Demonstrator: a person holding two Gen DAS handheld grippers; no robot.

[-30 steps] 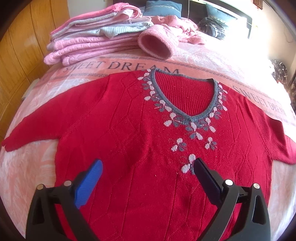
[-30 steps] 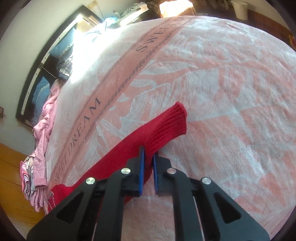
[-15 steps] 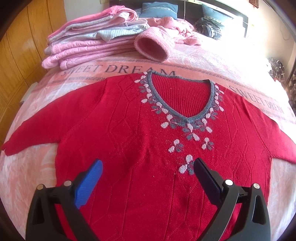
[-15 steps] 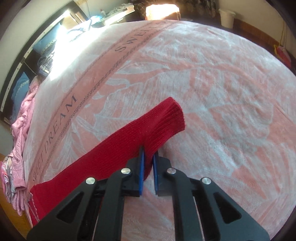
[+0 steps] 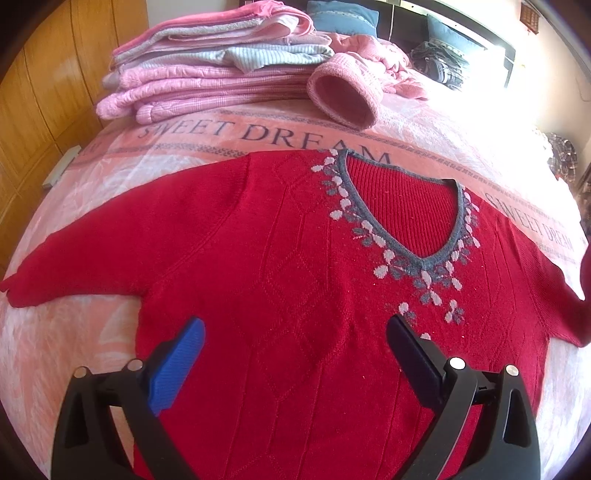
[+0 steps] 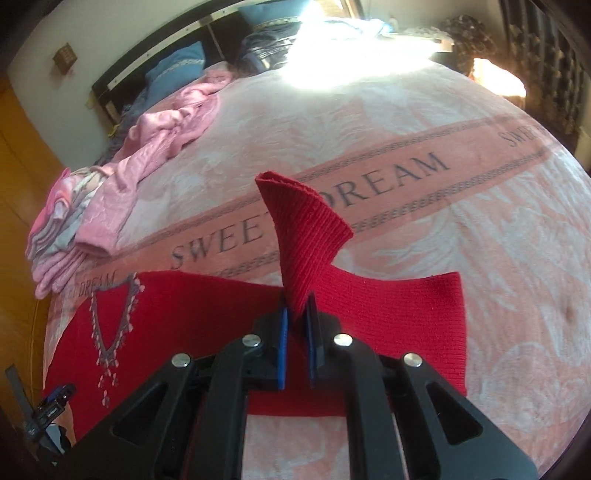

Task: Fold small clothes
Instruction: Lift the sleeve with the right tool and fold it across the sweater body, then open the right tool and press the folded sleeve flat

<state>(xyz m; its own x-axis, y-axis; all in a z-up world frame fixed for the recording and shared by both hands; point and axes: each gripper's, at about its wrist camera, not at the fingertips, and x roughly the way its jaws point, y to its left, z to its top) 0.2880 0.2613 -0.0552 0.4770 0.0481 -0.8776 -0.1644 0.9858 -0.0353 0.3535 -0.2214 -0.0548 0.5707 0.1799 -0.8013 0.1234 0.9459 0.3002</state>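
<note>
- Pink-and-white patterned bed blanket with a salmon band lettered "SWEET DREAM" across it.
- Blue pillows at the dark headboard.
- Orange-brown wooden panelled wall along the bed's side.
- Dark plaid bundle of cloth near the pillows.
- Bright sun patch on the blanket's far end.

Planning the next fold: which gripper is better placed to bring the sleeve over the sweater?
Right. The right gripper is shut on the sleeve, lifted over the sweater; the left gripper hangs open, holding nothing.
</note>
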